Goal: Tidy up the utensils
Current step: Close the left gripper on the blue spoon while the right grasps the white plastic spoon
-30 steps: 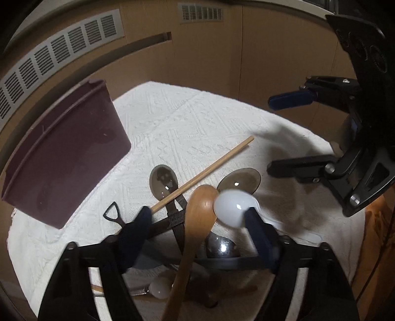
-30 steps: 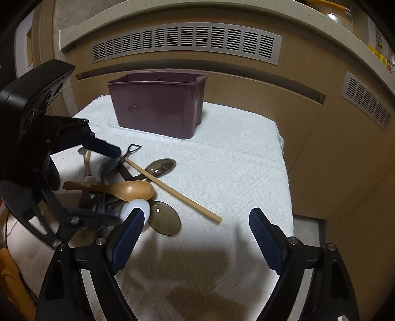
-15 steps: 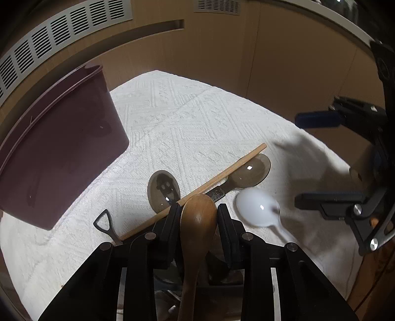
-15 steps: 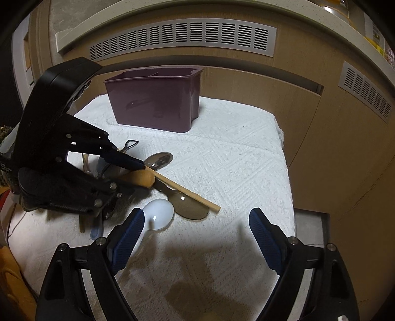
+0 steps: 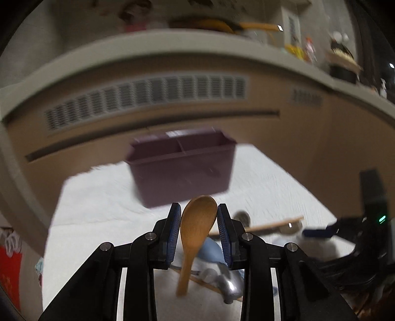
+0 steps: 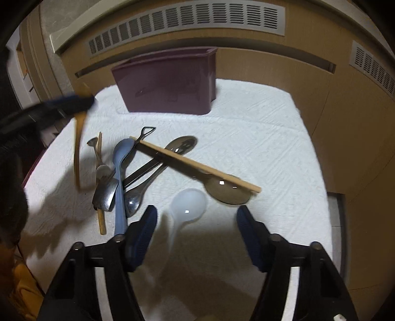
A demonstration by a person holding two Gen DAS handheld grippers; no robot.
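My left gripper point(image 5: 197, 212) is shut on the bowl of a wooden spoon point(image 5: 195, 229), lifted off the towel; the handle hangs down. It faces a purple two-compartment caddy point(image 5: 182, 170). The right wrist view shows that spoon point(image 6: 77, 153) held up at the left, near the caddy point(image 6: 167, 81). My right gripper point(image 6: 196, 217) hangs over a white plastic spoon point(image 6: 188, 205). Its jaws are closing, with the spoon between them and the pads clear of it. Beside it lie a blue spoon point(image 6: 119, 168), a chopstick point(image 6: 197, 165) and two smoky clear spoons point(image 6: 229, 193).
Everything rests on a white textured towel point(image 6: 259, 128). Metal utensils point(image 6: 106, 187) and a second chopstick are tangled at the left of the pile. A wooden cabinet front with vent grilles point(image 6: 187, 22) rises behind the caddy. The towel ends at the right point(image 6: 325, 197).
The left gripper shut on the wooden spoon, then lifted it and swung to face the caddy. The right gripper sank toward the white spoon and its jaws narrowed.
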